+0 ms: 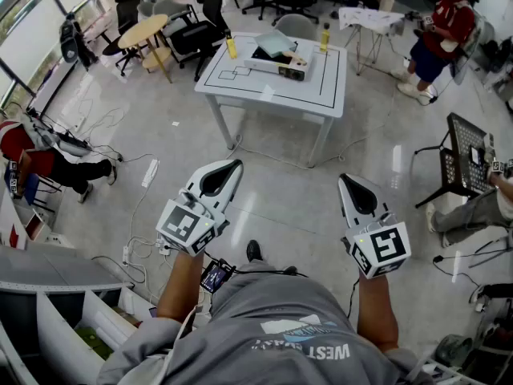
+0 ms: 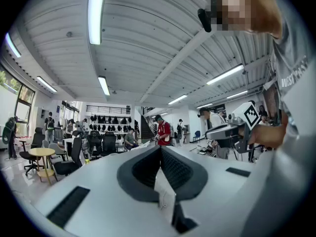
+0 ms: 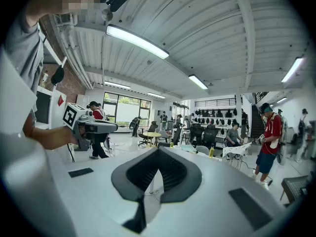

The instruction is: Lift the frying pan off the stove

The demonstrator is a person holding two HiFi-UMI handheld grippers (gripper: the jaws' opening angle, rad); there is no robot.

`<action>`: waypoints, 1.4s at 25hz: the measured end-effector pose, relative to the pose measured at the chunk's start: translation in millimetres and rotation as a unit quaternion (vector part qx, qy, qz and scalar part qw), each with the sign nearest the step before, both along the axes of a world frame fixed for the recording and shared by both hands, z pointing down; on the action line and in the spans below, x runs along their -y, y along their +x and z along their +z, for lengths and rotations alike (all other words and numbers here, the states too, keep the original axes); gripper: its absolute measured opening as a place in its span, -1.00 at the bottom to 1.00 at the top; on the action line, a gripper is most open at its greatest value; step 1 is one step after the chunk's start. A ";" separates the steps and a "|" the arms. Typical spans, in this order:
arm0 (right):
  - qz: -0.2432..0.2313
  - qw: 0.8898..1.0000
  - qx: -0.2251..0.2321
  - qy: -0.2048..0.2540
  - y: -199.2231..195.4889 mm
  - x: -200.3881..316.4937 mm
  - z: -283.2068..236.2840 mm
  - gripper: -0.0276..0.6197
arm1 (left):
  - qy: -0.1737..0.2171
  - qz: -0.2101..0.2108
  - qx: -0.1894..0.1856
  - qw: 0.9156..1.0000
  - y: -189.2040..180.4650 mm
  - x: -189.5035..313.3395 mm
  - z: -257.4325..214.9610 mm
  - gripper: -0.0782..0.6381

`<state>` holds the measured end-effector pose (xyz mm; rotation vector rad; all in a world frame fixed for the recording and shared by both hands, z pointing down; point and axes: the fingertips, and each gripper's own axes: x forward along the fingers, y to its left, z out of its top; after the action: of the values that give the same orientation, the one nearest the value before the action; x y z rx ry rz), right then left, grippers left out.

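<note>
Far ahead in the head view a white table (image 1: 240, 87) carries a flat stove (image 1: 280, 64) with a pale blue-green pan-like thing (image 1: 276, 43) on it; details are too small to tell. My left gripper (image 1: 233, 167) and right gripper (image 1: 345, 180) hang in the air over the floor, well short of the table. Both point forward with jaws together and nothing between them. The left gripper view shows its jaws (image 2: 160, 148) meeting at the tip, and the right gripper view shows the same (image 3: 158, 150). Each gripper view also catches the other gripper off to one side.
Two yellow bottles (image 1: 231, 46) (image 1: 325, 37) stand on the table. A round wooden table (image 1: 143, 32) and office chairs (image 1: 196, 30) lie back left, a black rack (image 1: 469, 155) right. Cables and a power strip (image 1: 150, 172) run over the floor at the left. People sit and stand around.
</note>
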<state>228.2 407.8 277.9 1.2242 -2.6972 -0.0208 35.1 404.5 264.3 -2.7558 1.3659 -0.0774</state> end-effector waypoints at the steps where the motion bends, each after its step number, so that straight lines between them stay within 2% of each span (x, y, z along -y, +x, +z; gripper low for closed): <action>1: -0.001 1.000 0.000 -0.001 2.6 -3.5 -0.4 -0.89 | 0.000 0.000 0.000 1.000 2.6 -3.2 -0.5 -0.79; 9: 0.000 1.000 0.005 0.002 28.2 -22.4 -6.0 -0.89 | 0.006 0.001 0.004 1.000 23.8 -19.2 -5.7 -0.79; 15: -0.006 1.000 0.028 0.003 31.6 -19.5 -7.1 -0.89 | 0.010 -0.011 0.000 1.000 32.8 -14.0 -5.5 -0.79; 20: -0.008 1.000 0.030 -0.005 28.0 -5.5 -0.6 -0.89 | 0.009 -0.003 0.007 1.000 37.2 9.6 -4.2 -0.79; 26: 0.015 0.999 0.030 -0.017 29.6 24.0 9.7 -0.89 | 0.005 0.013 0.011 1.000 33.2 45.6 0.3 -0.79; 35: 0.060 0.998 0.029 -0.023 13.5 91.3 14.7 -0.89 | -0.013 0.037 0.016 0.999 -2.8 122.0 12.5 -0.79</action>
<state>241.7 316.5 292.7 1.3902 -2.6524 0.0948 32.3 282.5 276.8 -2.8110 1.2623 -0.1374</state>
